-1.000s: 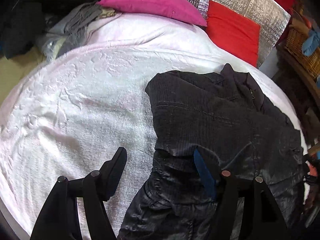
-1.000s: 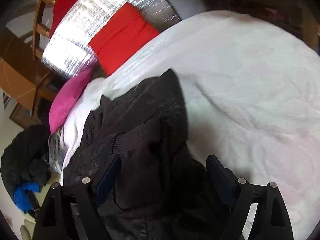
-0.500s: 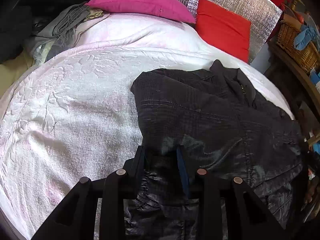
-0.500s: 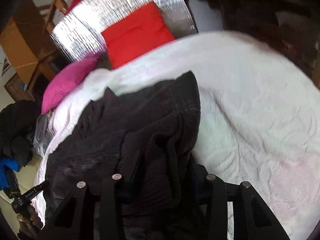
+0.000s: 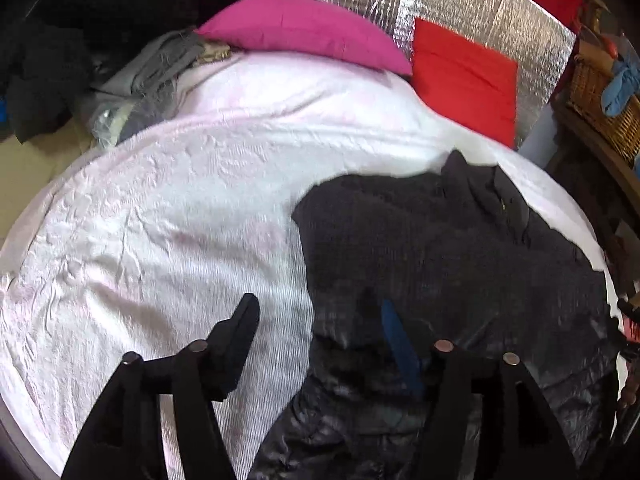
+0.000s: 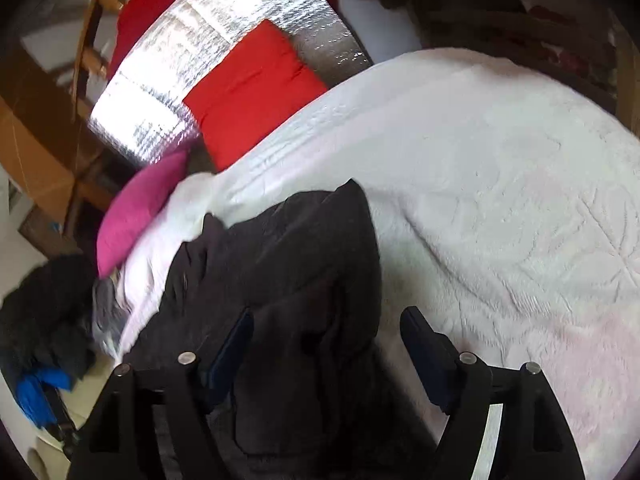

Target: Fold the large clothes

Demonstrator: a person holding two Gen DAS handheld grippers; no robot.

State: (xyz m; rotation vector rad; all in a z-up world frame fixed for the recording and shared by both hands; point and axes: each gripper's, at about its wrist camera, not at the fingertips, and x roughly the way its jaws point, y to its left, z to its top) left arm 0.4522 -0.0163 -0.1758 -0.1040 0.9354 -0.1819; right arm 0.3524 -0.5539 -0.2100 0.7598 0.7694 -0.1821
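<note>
I have the wide bed under its white textured quilted bedspread (image 5: 168,216) filling both views, and the large black jacket of ribbed and glossy quilted fabric (image 5: 448,248) lies bunched on it, toward the right side in the left view and toward the left in the right view, its lower part running under my tools. Behind it, the crinkled silver foil panel (image 6: 192,80) backs the flat red square cushion (image 5: 464,80) and the long magenta pillow (image 5: 308,28). Half a second ago both pairs of jaws were pinched in on jacket cloth; now both are opening again. The left gripper (image 5: 316,316) stands well apart, one finger over bare bedspread and the blue-padded one over the jacket's edge, pressing nothing that I can see. The right gripper (image 6: 328,332) is spread wide either side of a raised ridge of dark cloth that sits between the jaws without being clamped. I read this as a release after a short tug: the jacket is free, not yet flattened, and no tidy fold shows.
</note>
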